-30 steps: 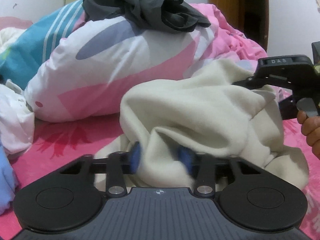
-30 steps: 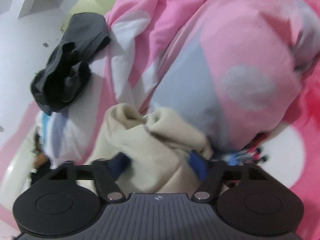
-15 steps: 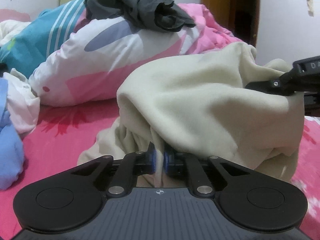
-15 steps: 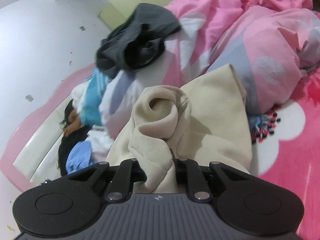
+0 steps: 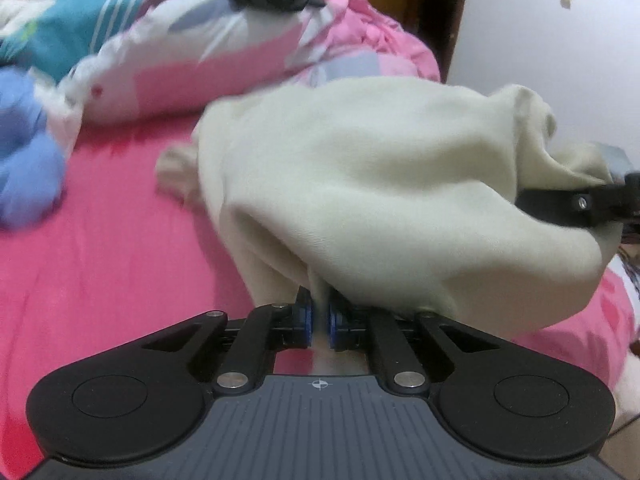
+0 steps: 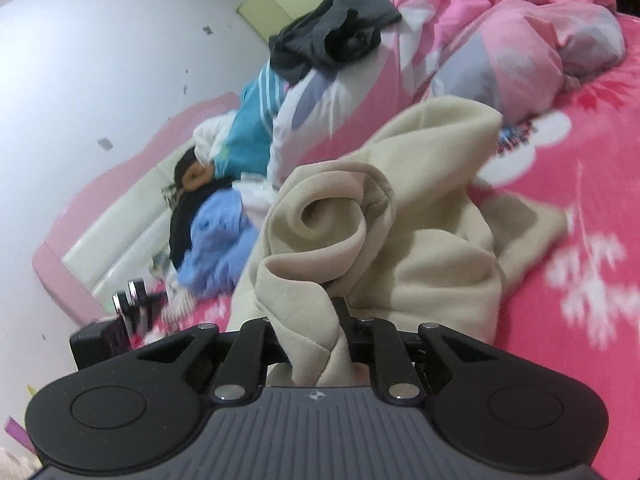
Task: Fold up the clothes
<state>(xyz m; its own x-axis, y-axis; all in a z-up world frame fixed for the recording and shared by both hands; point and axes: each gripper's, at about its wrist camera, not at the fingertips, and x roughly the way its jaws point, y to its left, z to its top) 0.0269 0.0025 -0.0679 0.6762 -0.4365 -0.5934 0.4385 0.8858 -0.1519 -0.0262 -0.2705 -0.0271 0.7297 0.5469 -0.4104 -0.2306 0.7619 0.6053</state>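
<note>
The left tongs [image 5: 319, 318] pinch a fold of the cream fleece garment [image 5: 380, 200], which hangs bunched above the pink bed sheet [image 5: 100, 260]. Further right, the right tongs [image 6: 316, 344] clamp another bunch of the same garment — its far end trails onto the sheet.

- Garment [image 5: 360, 184]: plain cream.
- Bedsheet [image 6: 592, 208]: hot pink, white flowers.
- Pillow [image 5: 192, 52], eleven o'clock: white, pink and grey patches.
- Crumpled cloth [image 5: 28, 168], nine o'clock: periwinkle blue.
</note>
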